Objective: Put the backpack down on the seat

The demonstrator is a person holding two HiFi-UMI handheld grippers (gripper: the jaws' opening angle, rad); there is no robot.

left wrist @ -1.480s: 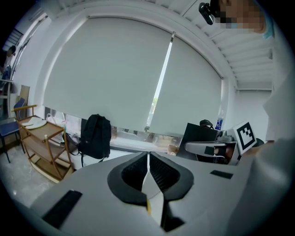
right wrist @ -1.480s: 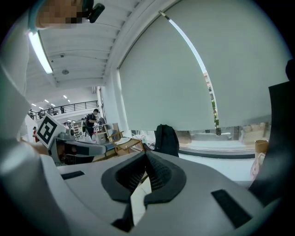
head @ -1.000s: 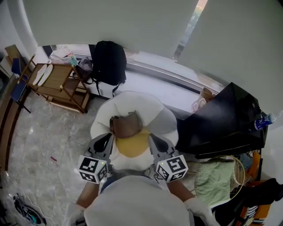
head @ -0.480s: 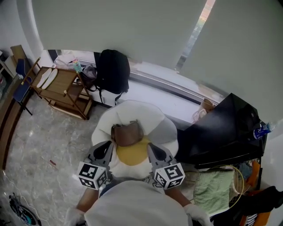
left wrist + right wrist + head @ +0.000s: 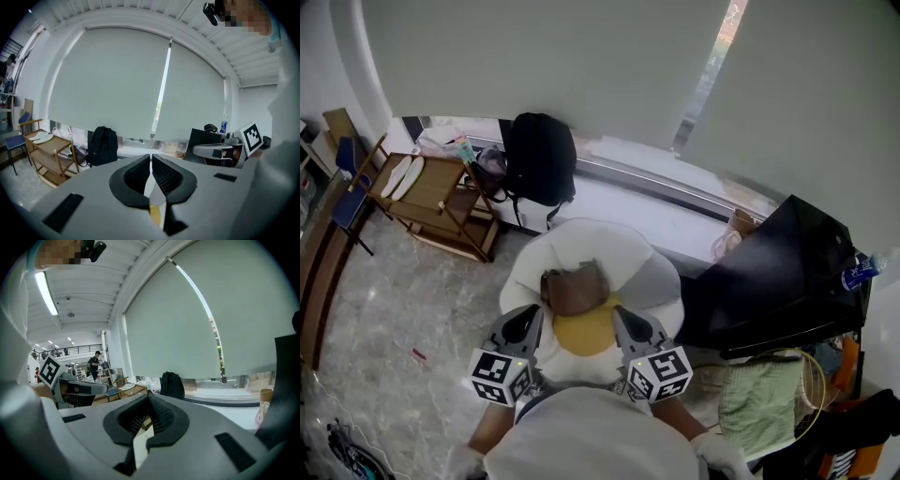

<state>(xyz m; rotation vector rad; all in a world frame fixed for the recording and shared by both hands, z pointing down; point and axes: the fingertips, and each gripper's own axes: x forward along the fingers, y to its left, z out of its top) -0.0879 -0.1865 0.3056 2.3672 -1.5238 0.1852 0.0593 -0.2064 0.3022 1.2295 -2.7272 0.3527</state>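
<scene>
The black backpack [image 5: 539, 157] stands upright on the low white ledge under the window blinds, also visible as the backpack [image 5: 102, 145] and the backpack [image 5: 172, 385] in the gripper views. The seat [image 5: 623, 251] is a white, egg-shaped pouf with a yellow centre and a brown cushion [image 5: 574, 289] on it. My left gripper [image 5: 531, 317] and right gripper [image 5: 622, 317] hover over the seat's near edge, far short of the backpack. Both are shut with nothing between the jaws, as the left gripper [image 5: 151, 158] and right gripper [image 5: 148, 400] show close up.
A wooden rack [image 5: 427, 192] stands left of the backpack on the marble floor. A black slanted panel [image 5: 778, 272] lies right of the seat, with a paper bag [image 5: 733, 230], a blue bottle [image 5: 860, 274] and a green cloth [image 5: 759, 398] near it.
The head view has shifted a little, so the room sits slightly lower and further right in frame. Both grippers stay shut and in the same place over the seat's near edge.
</scene>
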